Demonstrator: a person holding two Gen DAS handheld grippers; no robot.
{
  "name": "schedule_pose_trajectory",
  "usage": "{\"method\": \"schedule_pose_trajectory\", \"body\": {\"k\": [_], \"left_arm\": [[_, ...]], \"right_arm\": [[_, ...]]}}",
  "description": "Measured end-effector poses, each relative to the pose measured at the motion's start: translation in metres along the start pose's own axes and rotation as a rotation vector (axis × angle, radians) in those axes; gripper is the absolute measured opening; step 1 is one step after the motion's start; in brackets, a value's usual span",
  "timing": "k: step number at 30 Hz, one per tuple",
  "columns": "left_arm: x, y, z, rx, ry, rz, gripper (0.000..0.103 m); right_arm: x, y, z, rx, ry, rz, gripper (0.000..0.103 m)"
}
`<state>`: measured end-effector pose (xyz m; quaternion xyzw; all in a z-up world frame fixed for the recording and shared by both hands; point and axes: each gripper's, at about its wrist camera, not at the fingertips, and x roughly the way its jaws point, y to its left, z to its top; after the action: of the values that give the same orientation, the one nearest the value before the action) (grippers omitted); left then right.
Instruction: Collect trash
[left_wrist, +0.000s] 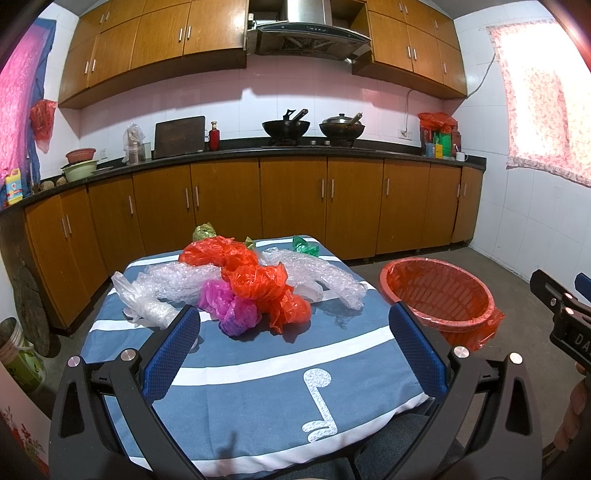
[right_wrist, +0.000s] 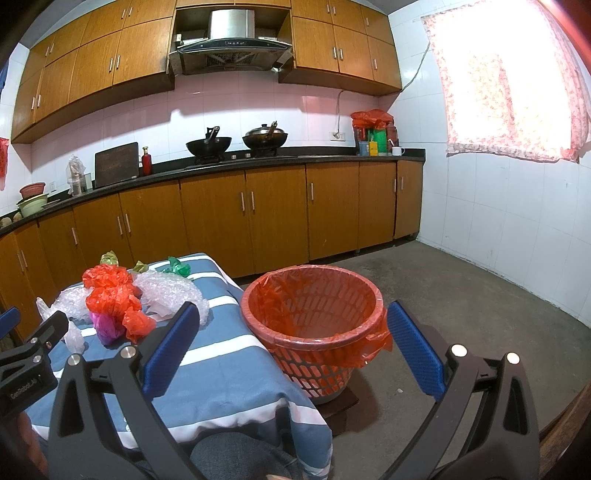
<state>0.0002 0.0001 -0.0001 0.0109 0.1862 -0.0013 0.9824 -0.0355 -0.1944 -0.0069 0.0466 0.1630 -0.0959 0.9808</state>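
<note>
My left gripper (left_wrist: 293, 332) hangs with fingers wide apart and empty, low in the frame, short of the crumpled orange plastic bags (left_wrist: 255, 277) and bubble wrap (left_wrist: 325, 277) heaped mid-frame on the blue striped cloth (left_wrist: 258, 387). My right gripper (right_wrist: 293, 332), equally spread, frames the red-lined trash basket (right_wrist: 314, 314), seemingly empty.

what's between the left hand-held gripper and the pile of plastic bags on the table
Only bare blue-and-white striped tablecloth, seen in the left wrist view. The left hand-held gripper is open and empty, and the nearest trash is the purple bag at the pile's front edge.
</note>
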Motion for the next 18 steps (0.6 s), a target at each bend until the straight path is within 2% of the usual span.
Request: {"method": "schedule_pose_trajectory", "body": {"k": [10, 18], "left_arm": [[0.0, 0.006, -0.003, -0.008, 0.015, 0.029, 0.101], [0.016, 0.037, -0.009, -0.046, 0.06, 0.077, 0.101]], "right_arm": [[0.008, 0.003, -0.001, 0.002, 0.019, 0.032, 0.099], [0.029, 0.024, 0.007, -0.026, 0.04, 0.095, 0.099]]}}
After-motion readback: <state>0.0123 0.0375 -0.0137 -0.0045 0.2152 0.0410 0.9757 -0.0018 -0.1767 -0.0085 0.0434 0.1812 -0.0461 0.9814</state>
